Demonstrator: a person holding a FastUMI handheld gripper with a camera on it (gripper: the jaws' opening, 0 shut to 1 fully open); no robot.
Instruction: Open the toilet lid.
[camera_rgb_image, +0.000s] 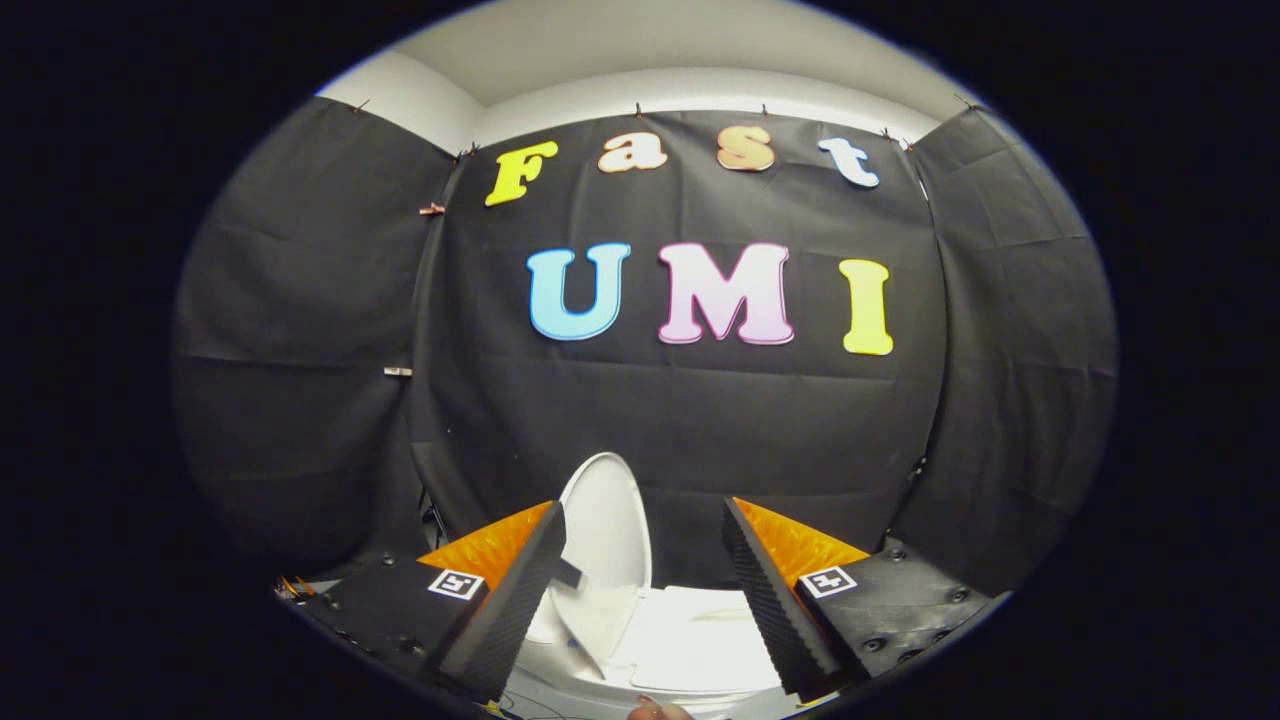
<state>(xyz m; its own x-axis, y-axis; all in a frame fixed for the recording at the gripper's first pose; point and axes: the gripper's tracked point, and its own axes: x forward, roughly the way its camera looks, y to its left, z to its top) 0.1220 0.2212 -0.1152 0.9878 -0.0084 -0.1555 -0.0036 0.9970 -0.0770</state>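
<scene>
Booth, L to R:
- Toilet lid (607, 530): raised, standing near upright w/ a slight tilt, just inside the left finger; looks already open, prob. resting at its hinge stop.
- Gripper (640, 560): jaws apart, clamped on nothing; lid sits beside one finger, not pinched.
- Toilet body (690, 640): low between the fingers, beyond the tips.
- Fingertip (655, 711) of a person, below the toilet.
</scene>
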